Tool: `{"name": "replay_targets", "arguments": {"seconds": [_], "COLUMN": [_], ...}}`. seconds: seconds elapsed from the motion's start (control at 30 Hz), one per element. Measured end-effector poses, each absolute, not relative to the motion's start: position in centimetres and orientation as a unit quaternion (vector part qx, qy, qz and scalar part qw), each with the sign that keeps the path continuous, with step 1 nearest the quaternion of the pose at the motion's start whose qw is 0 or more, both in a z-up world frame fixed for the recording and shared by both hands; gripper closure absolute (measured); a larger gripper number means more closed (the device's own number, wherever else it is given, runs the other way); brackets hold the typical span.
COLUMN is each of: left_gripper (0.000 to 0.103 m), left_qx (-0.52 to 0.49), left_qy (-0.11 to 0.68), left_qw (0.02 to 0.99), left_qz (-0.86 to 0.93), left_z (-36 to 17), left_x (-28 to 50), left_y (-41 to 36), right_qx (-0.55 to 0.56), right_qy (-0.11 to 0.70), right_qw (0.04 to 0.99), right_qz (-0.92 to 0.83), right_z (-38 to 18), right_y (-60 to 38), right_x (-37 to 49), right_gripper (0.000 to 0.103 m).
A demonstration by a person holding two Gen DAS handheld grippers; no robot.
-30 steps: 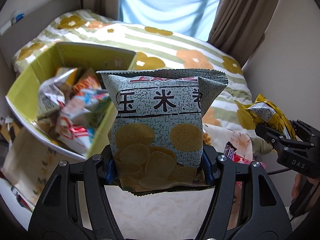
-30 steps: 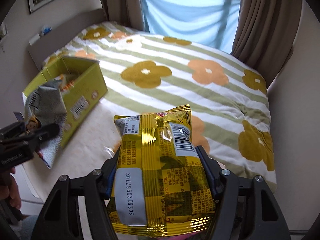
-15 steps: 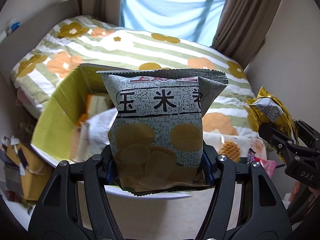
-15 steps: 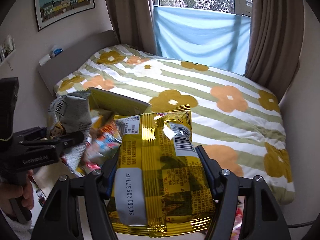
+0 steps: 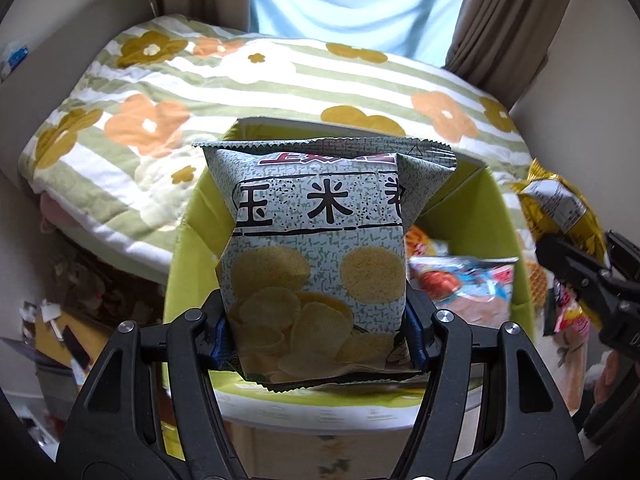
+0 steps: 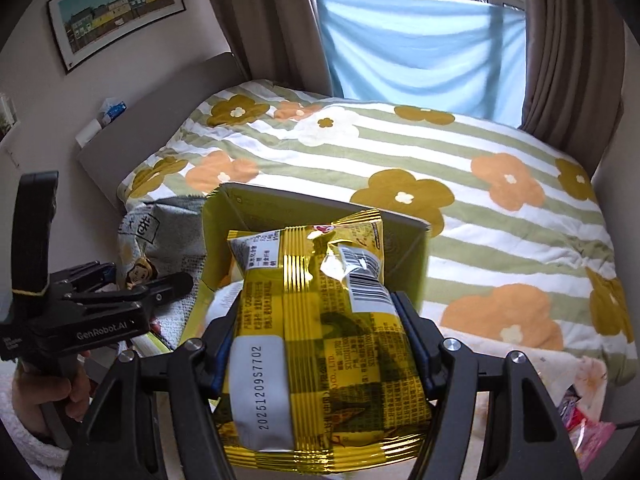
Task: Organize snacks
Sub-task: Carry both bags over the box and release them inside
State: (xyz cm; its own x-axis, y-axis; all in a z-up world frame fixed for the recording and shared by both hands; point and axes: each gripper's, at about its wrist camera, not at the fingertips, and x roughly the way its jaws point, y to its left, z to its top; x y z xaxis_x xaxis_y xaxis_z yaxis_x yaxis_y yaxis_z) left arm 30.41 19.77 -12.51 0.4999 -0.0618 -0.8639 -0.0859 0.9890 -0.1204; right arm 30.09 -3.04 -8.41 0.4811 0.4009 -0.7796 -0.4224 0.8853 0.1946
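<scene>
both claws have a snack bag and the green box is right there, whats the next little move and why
Probably lower the left claw a little and release the grey-green chip bag into the green box. That bag already hangs in front of the box's open top, which holds other snacks and seems to have room. The right claw, shut on the gold bag, can follow.

You held the pale-green speckled crisp bag (image 5: pixel 316 264) in your left hand-held gripper (image 5: pixel 318 336), above the open yellow-green cardboard box (image 5: pixel 182 248). Inside the box lay other snack packets (image 5: pixel 460 284). Behind it spread the flower-patterned striped bed quilt (image 5: pixel 248 76). To the right, your right hand-held gripper (image 6: pixel 320 344) carried the gold foil snack bag (image 6: pixel 320 360).
</scene>
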Motion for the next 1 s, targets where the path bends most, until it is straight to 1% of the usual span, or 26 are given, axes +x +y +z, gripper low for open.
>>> {"name": "replay_targets", "arguments": {"seconds": [0.13,0.2,0.23,0.27,0.3,0.33,0.47,0.63,0.7,0.77,0.83,0.87,0.9,1.0], "left_gripper": [0.041,0.036,0.024,0.008,0.003,0.0,0.0,0.0,0.0,0.0,0.0,0.0,0.0,0.0], "left_qx": [-0.055,-0.053,-0.052,-0.053,-0.058,-0.066,-0.088,-0.082,-0.075,-0.068,-0.061,-0.054,-0.048,-0.039], "left_qy": [0.513,0.517,0.519,0.52,0.515,0.51,0.505,0.506,0.501,0.496,0.49,0.488,0.486,0.481], "left_qw": [0.857,0.854,0.853,0.852,0.855,0.857,0.858,0.858,0.862,0.865,0.869,0.871,0.872,0.875], "left_qz": [0.007,0.012,0.016,0.02,0.026,0.029,0.034,0.035,0.037,0.035,0.033,0.033,0.035,0.034], "left_z": [-13.9,-14.5,-14.8,-15.0,-15.1,-15.1,-15.2,-15.3,-14.9,-14.5,-14.2,-14.1,-14.0,-13.9], "left_x": [30.6,30.7,30.8,30.9,30.7,30.6,30.2,29.6,29.4,29.3,29.0,28.9,28.8,28.5], "left_y": [20.6,21.0,21.2,21.3,21.6,21.9,22.7,22.5,22.3,21.9,21.6,21.5,21.3,21.1], "right_qx": [0.003,0.003,0.002,0.0,-0.003,-0.005,-0.002,-0.006,-0.01,-0.008,-0.005,-0.003,-0.002,0.001], "right_qy": [0.467,0.471,0.472,0.473,0.474,0.476,0.483,0.487,0.49,0.494,0.49,0.482,0.477,0.464], "right_qw": [0.855,0.853,0.852,0.852,0.851,0.85,0.846,0.845,0.844,0.844,0.847,0.851,0.852,0.857], "right_qz": [0.227,0.226,0.226,0.226,0.226,0.226,0.225,0.222,0.215,0.207,0.206,0.21,0.213,0.224], "right_z": [-9.3,-9.5,-9.6,-9.7,-9.9,-10.1,-10.5,-10.6,-10.8,-11.1,-11.2,-11.1,-11.1,-11.0], "right_y": [-2.4,-2.0,-1.9,-1.7,-1.5,-1.4,-1.0,-0.5,-0.3,-0.2,0.0,0.0,0.0,0.0], "right_x": [30.4,30.7,30.8,31.0,31.2,31.4,32.0,32.3,32.6,32.9,32.9,32.8,32.7,32.2], "right_gripper": [0.039,0.039,0.039,0.039,0.039,0.038,0.038,0.038,0.036,0.03,0.014,0.011,0.002,0.0]}}
